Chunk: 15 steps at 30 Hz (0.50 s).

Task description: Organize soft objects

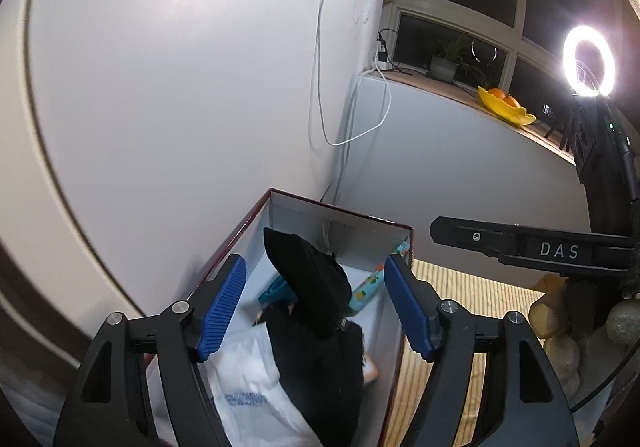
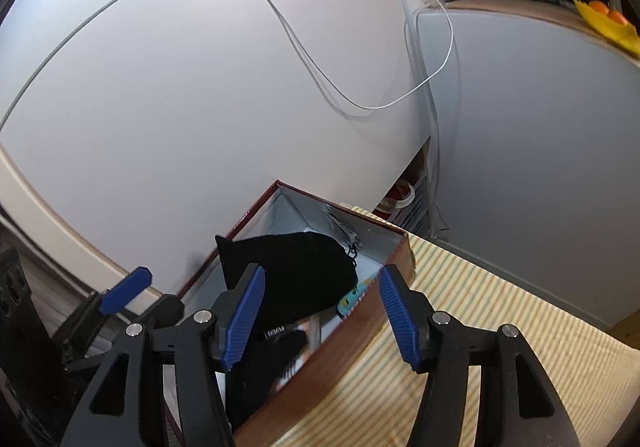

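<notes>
The black fabric item (image 1: pixel 316 287) is seen lying in the red cardboard box (image 1: pixel 340 212), draped over a white plastic bag (image 1: pixel 248 379) with one stiff end propped up above the rim line. Under it, a teal patterned item (image 1: pixel 368 289) is partly visible on the box floor. The left gripper (image 1: pixel 316 307) is held above the box with its fingers (image 1: pixel 224 307) spread wide on either side of the fabric, and no pad is seen pressing on it. The right gripper (image 2: pixel 320 319) is held over the near right wall of the box, its fingers (image 2: pixel 244 317) parted to a middling width and empty, with the wall passing between them.

The placing step is judged to be done, with the fabric released inside. Several risks are judged from here. The raised end of the fabric could be caught by a ribbed pad of the left gripper when it is drawn back, and the item could be dragged out over the rim. The box wall could be knocked by the right gripper's left finger, which hangs inside the box, and the light box could be shifted on the striped yellow surface (image 2: pixel 500 327) or tipped toward the white wall (image 1: pixel 180 87). The propped fabric could also slump over the box edge if it is left unsettled. The plush toy (image 1: pixel 560 331) at the right edge is judged to be waiting its turn; a reach across for it could be fouled by the black camera mount (image 1: pixel 520 245) close by.
</notes>
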Each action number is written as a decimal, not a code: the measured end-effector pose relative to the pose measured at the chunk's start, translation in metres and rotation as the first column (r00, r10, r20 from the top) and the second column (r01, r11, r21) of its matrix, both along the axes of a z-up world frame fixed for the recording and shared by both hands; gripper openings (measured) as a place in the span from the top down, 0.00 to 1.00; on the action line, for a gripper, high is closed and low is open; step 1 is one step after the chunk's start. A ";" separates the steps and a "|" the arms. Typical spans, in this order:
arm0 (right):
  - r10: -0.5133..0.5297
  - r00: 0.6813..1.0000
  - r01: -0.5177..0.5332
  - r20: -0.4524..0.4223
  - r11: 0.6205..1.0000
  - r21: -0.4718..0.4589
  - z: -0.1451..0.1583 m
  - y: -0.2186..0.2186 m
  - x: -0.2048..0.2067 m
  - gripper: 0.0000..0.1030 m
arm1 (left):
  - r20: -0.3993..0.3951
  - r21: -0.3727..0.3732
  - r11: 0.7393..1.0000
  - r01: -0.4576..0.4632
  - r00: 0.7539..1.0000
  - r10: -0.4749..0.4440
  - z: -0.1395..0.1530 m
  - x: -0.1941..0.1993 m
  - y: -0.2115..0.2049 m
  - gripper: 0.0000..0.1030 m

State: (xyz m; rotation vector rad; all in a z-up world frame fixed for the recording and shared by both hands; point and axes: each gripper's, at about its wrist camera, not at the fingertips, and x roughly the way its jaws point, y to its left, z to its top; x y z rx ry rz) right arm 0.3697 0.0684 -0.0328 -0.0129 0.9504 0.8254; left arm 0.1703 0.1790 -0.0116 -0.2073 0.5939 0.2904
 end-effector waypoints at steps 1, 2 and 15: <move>-0.001 1.000 0.001 0.015 1.000 -0.008 0.001 -0.002 -0.004 0.42 | 0.002 0.007 1.000 0.001 1.000 -0.001 0.001 -0.003 -0.002 0.31; -0.001 1.000 0.001 0.027 1.000 -0.014 0.003 -0.004 -0.009 0.40 | 0.003 0.013 1.000 0.002 1.000 -0.002 0.002 -0.006 -0.005 0.30; 0.029 0.982 -0.007 0.189 0.993 -0.116 0.005 -0.035 -0.074 0.33 | 0.064 0.082 0.996 0.022 0.998 -0.027 0.007 -0.067 -0.034 0.23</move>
